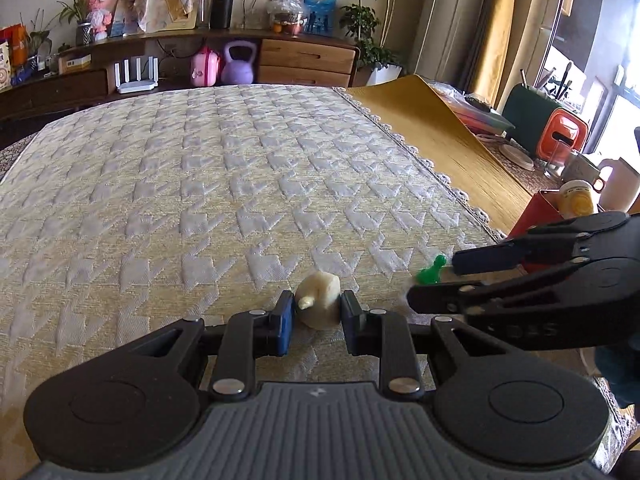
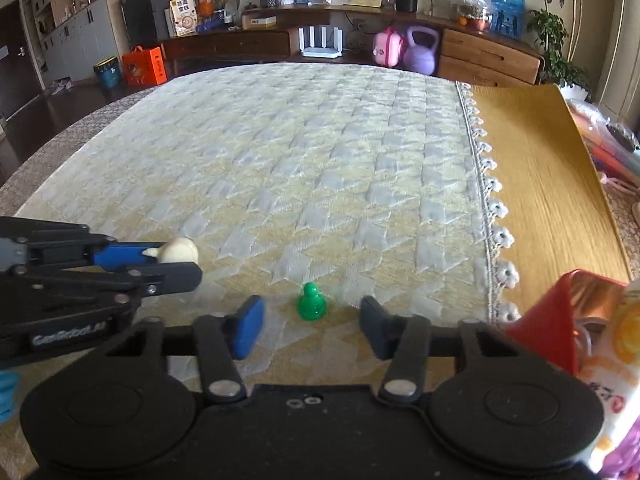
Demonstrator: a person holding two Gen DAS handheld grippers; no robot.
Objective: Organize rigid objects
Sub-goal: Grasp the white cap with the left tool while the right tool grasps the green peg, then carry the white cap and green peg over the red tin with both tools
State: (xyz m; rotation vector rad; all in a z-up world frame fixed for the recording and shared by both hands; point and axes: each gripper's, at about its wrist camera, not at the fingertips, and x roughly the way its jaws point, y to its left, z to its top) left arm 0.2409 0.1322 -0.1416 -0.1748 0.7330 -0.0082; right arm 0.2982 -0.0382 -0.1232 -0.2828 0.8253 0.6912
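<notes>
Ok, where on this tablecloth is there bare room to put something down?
Nearly the whole patterned tablecloth is bare, from the green pawn back to its far edge. It is crowded only at the near edge and by the red box on the right.

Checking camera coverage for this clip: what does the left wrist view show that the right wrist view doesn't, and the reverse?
Only the left wrist view: the orange appliance and white mug at the table's right edge.

Only the right wrist view: the orange box and teal bucket on the floor, plus the dark doorway on the left.

Both: the left gripper shut on the cream piece, the green pawn standing between the right gripper's open jaws, the patterned tablecloth, the purple kettlebell.
</notes>
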